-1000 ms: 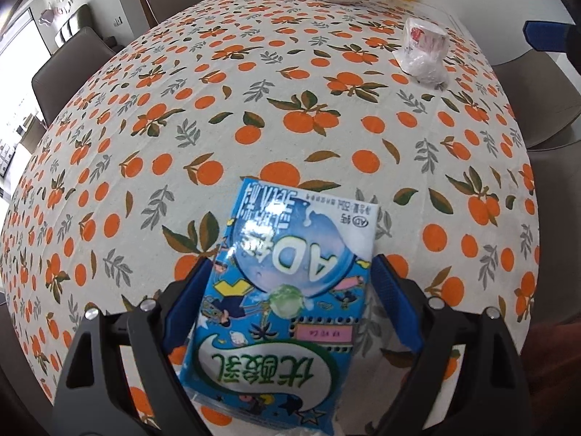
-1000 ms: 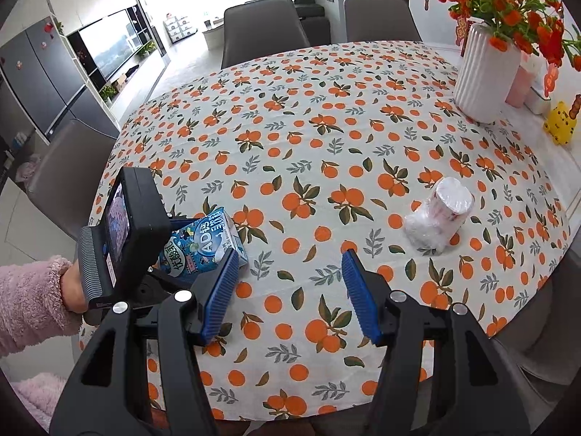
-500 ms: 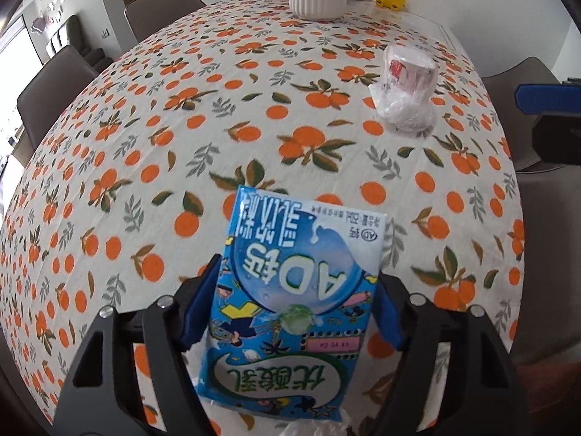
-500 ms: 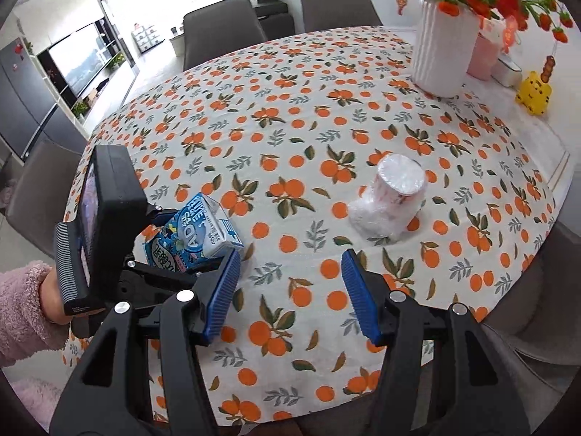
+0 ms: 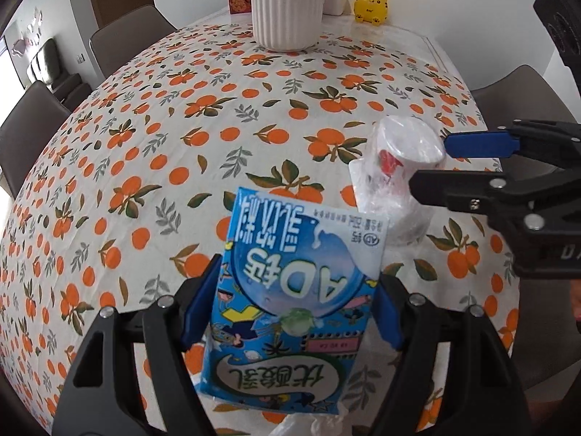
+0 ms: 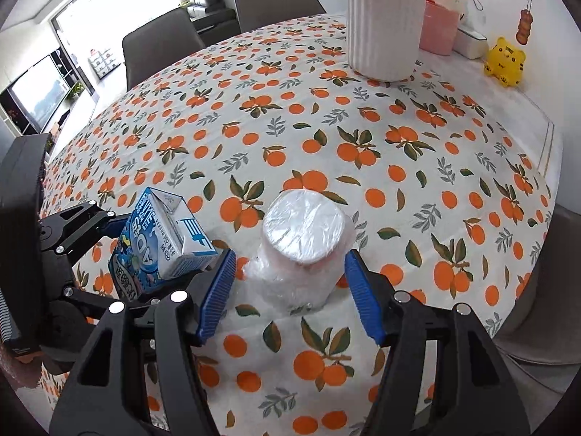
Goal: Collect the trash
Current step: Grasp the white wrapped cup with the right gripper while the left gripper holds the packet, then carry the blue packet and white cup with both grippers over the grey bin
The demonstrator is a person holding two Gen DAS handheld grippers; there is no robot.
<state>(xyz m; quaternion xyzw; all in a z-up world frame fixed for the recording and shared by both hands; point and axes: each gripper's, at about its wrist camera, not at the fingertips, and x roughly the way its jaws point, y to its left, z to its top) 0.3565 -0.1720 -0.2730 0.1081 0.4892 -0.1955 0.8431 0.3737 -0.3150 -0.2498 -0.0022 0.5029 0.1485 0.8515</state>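
Two pieces of trash show: one blue milk carton (image 5: 301, 290) and one plastic-wrapped white cup (image 6: 303, 243). The carton is lifted clear of the surface (image 5: 152, 152), clamped by its sides in the left tongs (image 5: 290, 305). The cup stands on the orange-print cloth just beside it, between the blue pads of the right tongs (image 6: 290, 287), whose jaws are opening and not pressing on it. The carton sits close against the right tongs' left pad. Farther back stand one ribbed white vase (image 6: 385, 21), one yellow tiger figure (image 6: 504, 61) and a pink box (image 6: 437, 27). Several grey chairs (image 6: 159, 54) ring the surface.
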